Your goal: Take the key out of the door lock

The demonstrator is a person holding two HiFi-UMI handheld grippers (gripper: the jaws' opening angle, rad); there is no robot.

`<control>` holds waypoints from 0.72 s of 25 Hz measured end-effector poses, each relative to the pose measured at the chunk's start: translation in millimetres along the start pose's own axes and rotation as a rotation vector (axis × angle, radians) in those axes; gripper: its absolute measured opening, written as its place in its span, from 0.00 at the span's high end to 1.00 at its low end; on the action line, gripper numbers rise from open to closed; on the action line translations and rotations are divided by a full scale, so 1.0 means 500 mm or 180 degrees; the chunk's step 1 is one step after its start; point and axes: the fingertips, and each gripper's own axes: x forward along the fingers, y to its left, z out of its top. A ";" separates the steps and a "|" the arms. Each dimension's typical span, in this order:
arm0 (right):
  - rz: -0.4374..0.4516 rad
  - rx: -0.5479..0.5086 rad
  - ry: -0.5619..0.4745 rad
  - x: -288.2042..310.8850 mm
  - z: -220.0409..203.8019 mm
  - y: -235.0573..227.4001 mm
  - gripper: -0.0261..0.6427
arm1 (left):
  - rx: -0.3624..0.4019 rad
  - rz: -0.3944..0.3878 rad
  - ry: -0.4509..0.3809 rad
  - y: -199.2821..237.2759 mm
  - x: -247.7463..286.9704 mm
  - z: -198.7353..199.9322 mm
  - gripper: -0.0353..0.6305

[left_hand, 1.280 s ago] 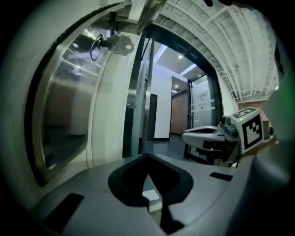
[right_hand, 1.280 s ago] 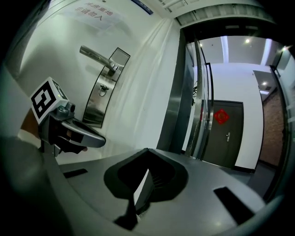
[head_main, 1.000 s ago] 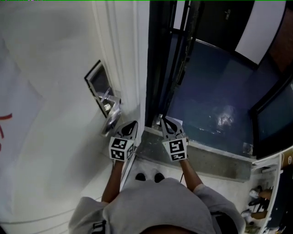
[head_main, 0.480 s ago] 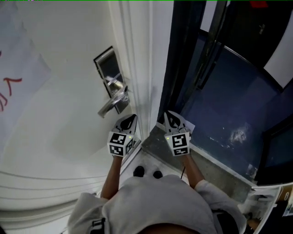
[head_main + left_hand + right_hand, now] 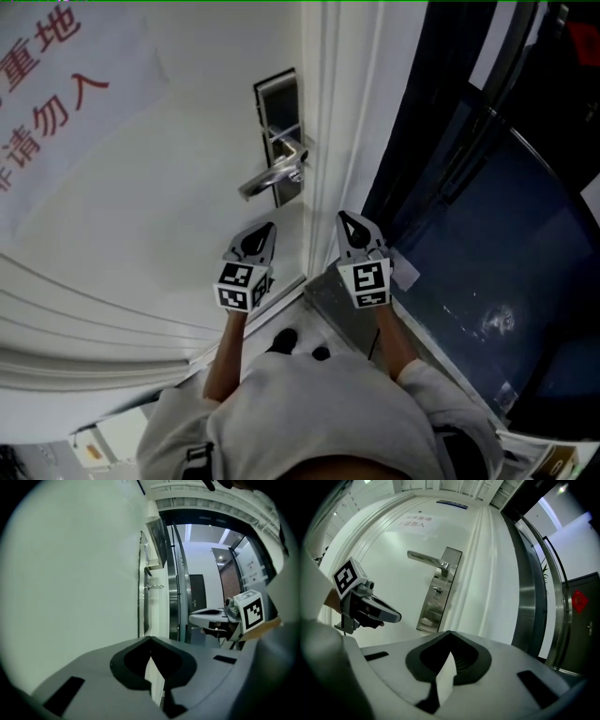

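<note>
Head view, looking steeply down: a white door (image 5: 141, 234) is seen, with a steel lock plate (image 5: 278, 98) near its edge and a lever handle (image 5: 267, 176) pointing left. The key cannot be picked out with certainty here; a small glint beside the hub of the lever handle may be it. The left gripper (image 5: 265, 228) and the right gripper (image 5: 345, 217) are held side by side below the lock plate, and neither touches the door.

Left gripper view: its jaws are closed tip to tip, with nothing between them. The door is seen edge-on. A thin silver stub, probably the key (image 5: 154, 587), sticks out sideways from the lock plate (image 5: 140, 606).

Right gripper view: its jaws are likewise pressed together and empty. The lock plate (image 5: 433, 613) is faced almost squarely. The key (image 5: 437, 591) is seated in it below the lever handle (image 5: 423, 558), well ahead of the jaws.

The task is judged barely begun. The key is still in the lock and nothing has been grasped. Reaching in, opening a gripper, gripping the key and drawing it out are all left. The key's long axis is judged to lie square to the door face, with its head pointing out toward the person.
</note>
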 end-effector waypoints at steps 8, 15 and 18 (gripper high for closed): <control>0.0351 -0.0164 -0.0199 0.036 0.052 0.070 0.93 | -0.0038 0.0321 -0.0028 0.046 -0.065 -0.005 0.92; 0.0445 -0.0959 -0.0330 0.051 0.114 0.085 0.93 | -0.0056 0.0297 -0.0041 0.043 -0.065 -0.007 0.92; 0.0413 -0.1565 -0.0372 0.059 0.136 0.085 0.93 | -0.0059 0.0266 -0.0045 0.041 -0.060 -0.006 0.92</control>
